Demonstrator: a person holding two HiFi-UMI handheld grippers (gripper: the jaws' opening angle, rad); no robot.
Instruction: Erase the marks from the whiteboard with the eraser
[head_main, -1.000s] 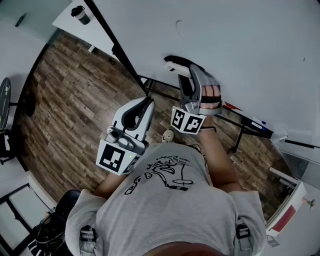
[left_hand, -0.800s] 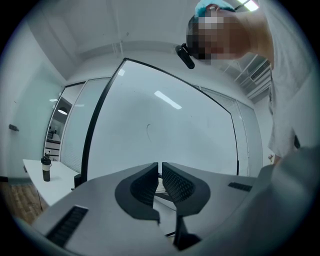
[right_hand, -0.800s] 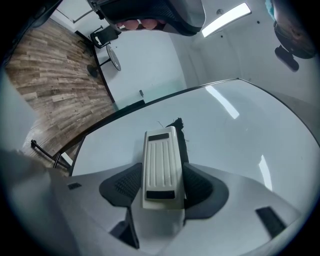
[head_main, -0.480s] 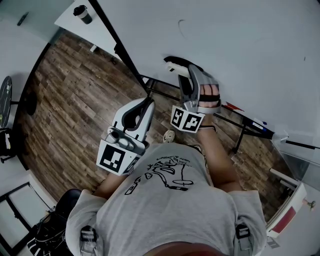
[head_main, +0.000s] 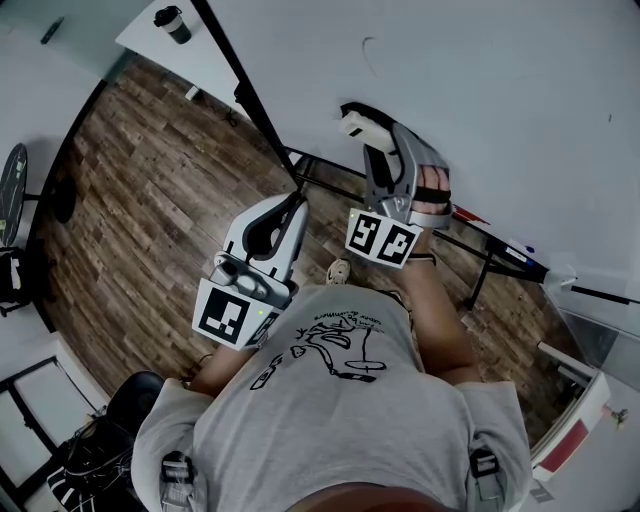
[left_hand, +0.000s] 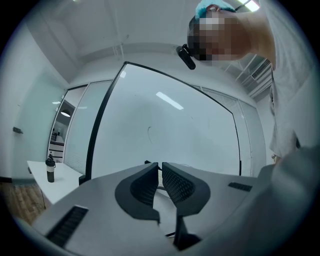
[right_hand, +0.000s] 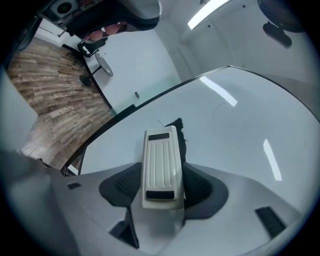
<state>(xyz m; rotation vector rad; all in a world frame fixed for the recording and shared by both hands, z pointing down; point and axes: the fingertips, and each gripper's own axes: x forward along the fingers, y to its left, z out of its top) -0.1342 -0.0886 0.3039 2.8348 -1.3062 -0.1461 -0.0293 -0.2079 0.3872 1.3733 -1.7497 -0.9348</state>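
Observation:
The whiteboard (head_main: 490, 90) fills the upper right of the head view and carries a faint curved mark (head_main: 367, 46). My right gripper (head_main: 372, 140) is shut on a cream-backed eraser (head_main: 358, 124), holding it up at the board below that mark. In the right gripper view the eraser (right_hand: 161, 165) lies lengthwise between the jaws, its black felt (right_hand: 179, 126) toward the board (right_hand: 245, 145). My left gripper (head_main: 288, 212) hangs lower, away from the board. Its jaws (left_hand: 161, 172) are almost together with nothing between them, and the mark (left_hand: 149, 133) shows beyond them.
The board's black frame and stand legs (head_main: 300, 165) run down to a wooden floor (head_main: 150, 190). Markers lie on the tray (head_main: 515, 247) at the right. A white table with a dark cup (head_main: 172, 22) stands at top left. A chair (head_main: 12, 185) sits at the far left.
My right gripper has moved the eraser a little up and to the right along the board. The left gripper has stayed where it was.

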